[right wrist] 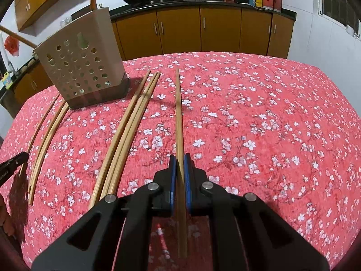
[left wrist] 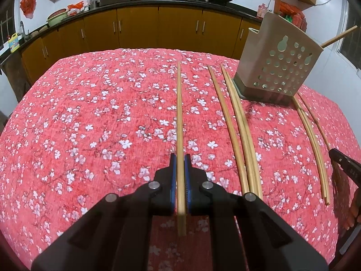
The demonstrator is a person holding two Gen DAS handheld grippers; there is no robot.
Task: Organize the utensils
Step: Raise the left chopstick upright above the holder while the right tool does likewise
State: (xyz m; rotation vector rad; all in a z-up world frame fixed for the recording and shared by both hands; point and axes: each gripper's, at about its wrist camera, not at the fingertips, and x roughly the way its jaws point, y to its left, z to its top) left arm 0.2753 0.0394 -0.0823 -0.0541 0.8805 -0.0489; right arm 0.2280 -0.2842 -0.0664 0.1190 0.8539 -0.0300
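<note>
Your left tool (left wrist: 179,161) clamps one chopstick (left wrist: 179,113); your right tool (right wrist: 179,161) clamps another chopstick (right wrist: 178,113). The perforated holder (left wrist: 278,65) stands ahead, between both tools.

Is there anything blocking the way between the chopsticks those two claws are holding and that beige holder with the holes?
Nothing visible: both the left claw and right claw grip a chopstick, with only loose chopsticks lying flat before the holder.
</note>
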